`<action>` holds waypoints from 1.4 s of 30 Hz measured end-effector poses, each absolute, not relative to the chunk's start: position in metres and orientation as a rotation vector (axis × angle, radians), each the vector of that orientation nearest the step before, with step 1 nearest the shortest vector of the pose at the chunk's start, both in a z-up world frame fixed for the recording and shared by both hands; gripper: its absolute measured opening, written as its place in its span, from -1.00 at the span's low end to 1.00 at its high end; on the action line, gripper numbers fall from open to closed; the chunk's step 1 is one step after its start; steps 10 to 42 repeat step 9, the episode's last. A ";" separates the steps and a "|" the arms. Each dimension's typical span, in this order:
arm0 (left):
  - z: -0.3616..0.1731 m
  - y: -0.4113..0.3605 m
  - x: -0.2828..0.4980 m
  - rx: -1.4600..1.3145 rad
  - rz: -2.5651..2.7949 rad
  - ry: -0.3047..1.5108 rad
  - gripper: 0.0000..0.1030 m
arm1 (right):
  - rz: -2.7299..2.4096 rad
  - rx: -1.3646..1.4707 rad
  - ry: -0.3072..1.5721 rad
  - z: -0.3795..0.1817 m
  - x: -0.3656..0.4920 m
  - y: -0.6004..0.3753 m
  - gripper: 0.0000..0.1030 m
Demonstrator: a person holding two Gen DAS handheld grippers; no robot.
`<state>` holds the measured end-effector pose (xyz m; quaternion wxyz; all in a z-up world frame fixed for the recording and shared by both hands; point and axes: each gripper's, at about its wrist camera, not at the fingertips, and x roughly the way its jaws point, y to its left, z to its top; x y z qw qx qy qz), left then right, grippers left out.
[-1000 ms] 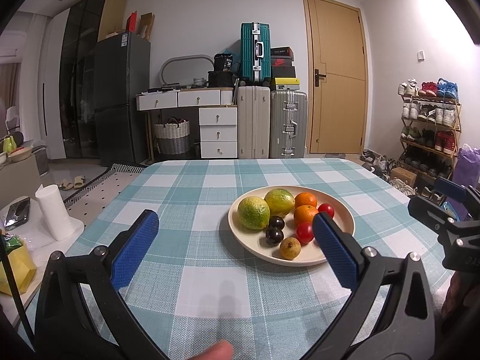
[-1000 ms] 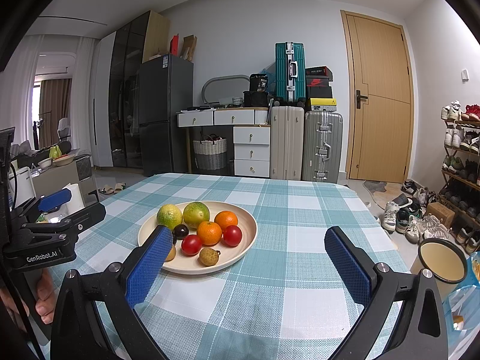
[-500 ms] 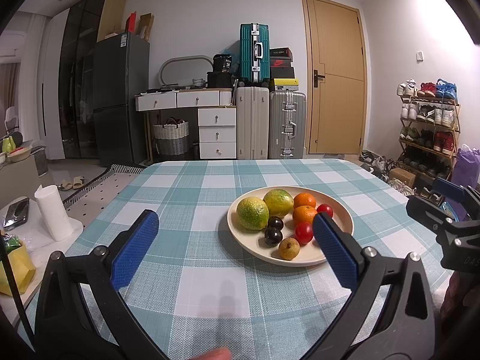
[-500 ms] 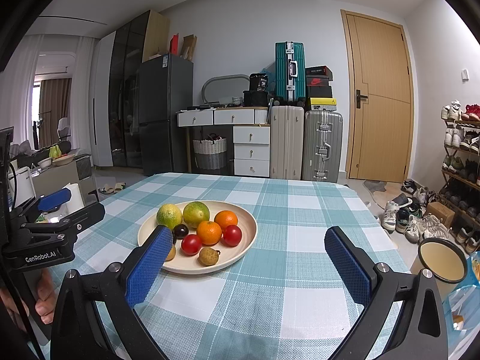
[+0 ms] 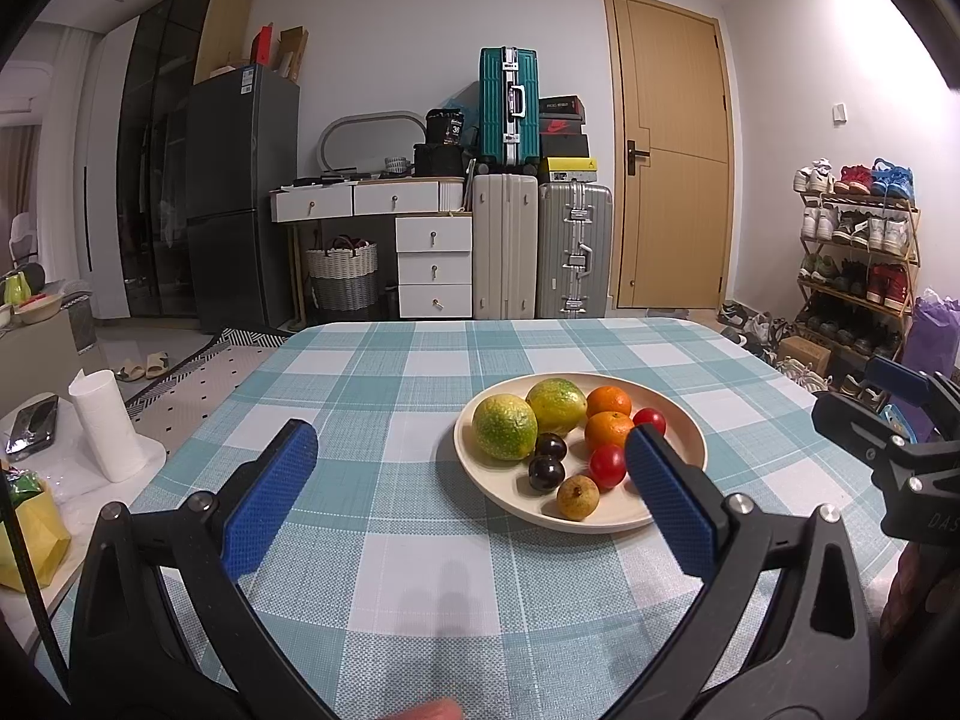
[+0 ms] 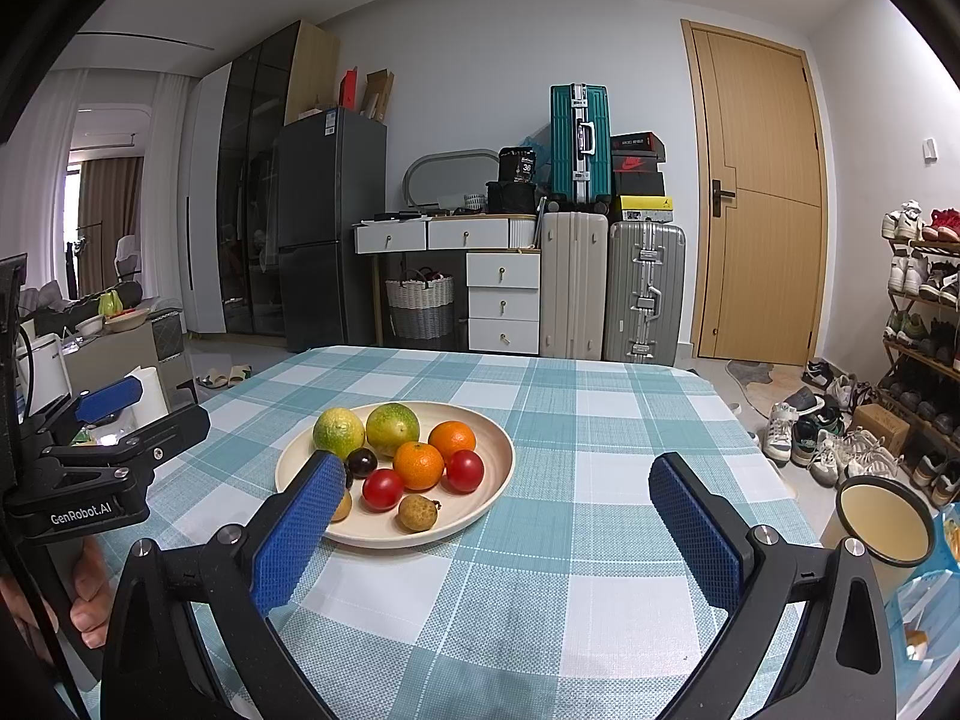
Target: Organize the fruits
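My checked table (image 5: 420,570) carries a cream plate (image 5: 474,468) with two green citrus (image 5: 505,426), two oranges (image 5: 608,429), red tomatoes (image 5: 607,465), dark plums (image 5: 546,471) and a longan (image 5: 577,497). My left gripper (image 5: 471,501) and right gripper (image 6: 489,531) both hover above the cloth, spread wide and holding nothing, on either side of the plate.

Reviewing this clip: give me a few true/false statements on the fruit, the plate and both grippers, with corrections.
1. The round cream plate sits on the teal checked tablecloth. True.
2. The left gripper grips an orange. False: it is open and empty.
3. Two red tomatoes lie on the plate. True.
4. The right gripper is shut. False: it is open.
5. Fruit lies scattered off the plate. False: all visible fruit is on it.
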<state>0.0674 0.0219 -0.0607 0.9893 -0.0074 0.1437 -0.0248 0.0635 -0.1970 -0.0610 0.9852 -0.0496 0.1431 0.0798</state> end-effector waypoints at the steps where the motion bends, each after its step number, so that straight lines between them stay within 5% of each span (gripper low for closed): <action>1: -0.061 0.022 0.067 -0.015 -0.049 0.288 0.99 | 0.160 -0.100 0.288 -0.061 0.063 -0.197 1.00; 42: -0.061 0.022 0.068 -0.015 -0.048 0.290 0.99 | 0.160 -0.100 0.288 -0.061 0.063 -0.197 1.00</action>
